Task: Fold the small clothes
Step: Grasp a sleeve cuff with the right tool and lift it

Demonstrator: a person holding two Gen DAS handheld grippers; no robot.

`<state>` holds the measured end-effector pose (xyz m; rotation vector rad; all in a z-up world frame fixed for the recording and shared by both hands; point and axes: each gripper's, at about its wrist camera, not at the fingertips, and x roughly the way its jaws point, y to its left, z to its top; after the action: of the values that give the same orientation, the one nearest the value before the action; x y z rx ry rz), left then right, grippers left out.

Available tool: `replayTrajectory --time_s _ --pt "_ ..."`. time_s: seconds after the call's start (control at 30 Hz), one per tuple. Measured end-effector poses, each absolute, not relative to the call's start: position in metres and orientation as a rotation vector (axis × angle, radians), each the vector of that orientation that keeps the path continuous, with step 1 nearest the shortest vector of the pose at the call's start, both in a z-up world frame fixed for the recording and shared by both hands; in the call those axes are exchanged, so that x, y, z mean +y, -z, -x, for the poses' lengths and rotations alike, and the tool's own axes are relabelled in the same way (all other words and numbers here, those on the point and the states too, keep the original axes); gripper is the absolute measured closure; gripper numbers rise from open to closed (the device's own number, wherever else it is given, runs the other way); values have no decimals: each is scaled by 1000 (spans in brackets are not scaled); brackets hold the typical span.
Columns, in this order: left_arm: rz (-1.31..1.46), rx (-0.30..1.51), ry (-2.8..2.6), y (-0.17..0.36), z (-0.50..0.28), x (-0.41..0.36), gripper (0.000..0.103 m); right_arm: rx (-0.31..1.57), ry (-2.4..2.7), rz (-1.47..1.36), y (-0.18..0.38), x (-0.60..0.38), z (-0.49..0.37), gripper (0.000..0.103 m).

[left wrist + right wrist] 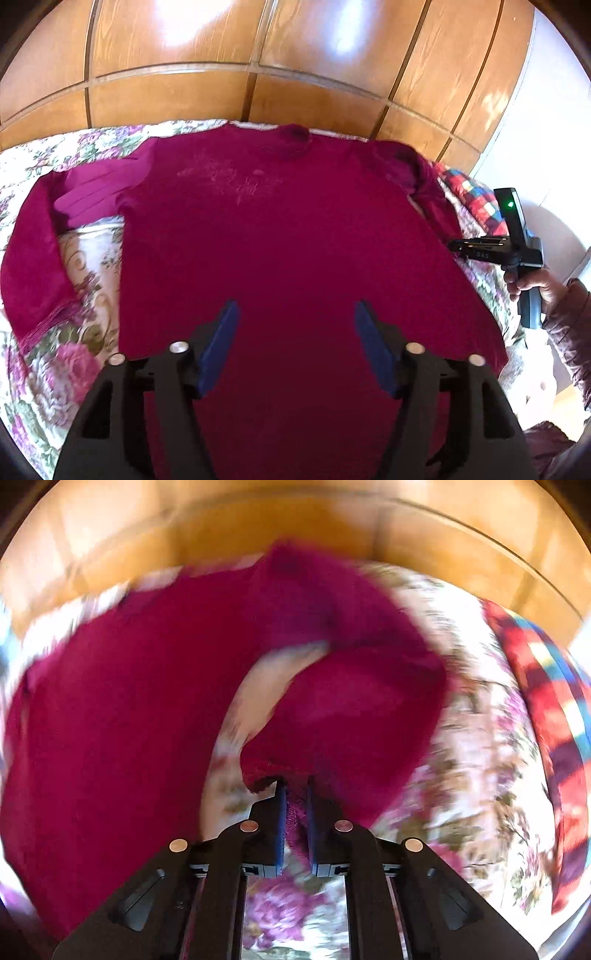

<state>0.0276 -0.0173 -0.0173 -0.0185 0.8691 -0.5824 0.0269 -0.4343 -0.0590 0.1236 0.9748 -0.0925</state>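
Left gripper (293, 314) hangs over the lower middle of the sweater (288, 236), jaws spread wide, nothing between them. Right gripper (294, 792) is clenched on the cuff (295, 812) of the sweater's right sleeve (351, 716), cloth bunched between the blue pads (280, 827); that view is heavily blurred. In the left wrist view the right gripper sits at the sweater's right edge, held by a hand (535, 284) in a puffy sleeve (569, 325).

Sweater is magenta, long-sleeved, lying front up and mostly flat on a floral bedspread (85, 266), collar toward the wooden wall panels (221, 55). Left sleeve (33, 258) bends down along the body. Checkered cushion (554, 709) lies beside the right sleeve.
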Motion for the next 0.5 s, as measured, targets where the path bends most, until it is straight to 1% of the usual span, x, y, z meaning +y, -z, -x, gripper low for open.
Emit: replayTrajectory --time_s 0.17,0.27,0.33,0.43,0.5 --pt "6 877 595 15 -39 -25 13 727 126 -535 -16 -517 -3 95" --pt "-9 885 601 14 -48 -34 11 533 91 -750 -67 -553 14 95" --pt "-7 891 617 13 -53 -39 10 440 64 -817 -92 -564 19 95" --pt "-6 882 602 9 -59 -45 10 358 30 -839 -128 -560 16 95" --pt "2 878 615 6 -64 -46 10 344 17 -832 -149 -550 6 95"
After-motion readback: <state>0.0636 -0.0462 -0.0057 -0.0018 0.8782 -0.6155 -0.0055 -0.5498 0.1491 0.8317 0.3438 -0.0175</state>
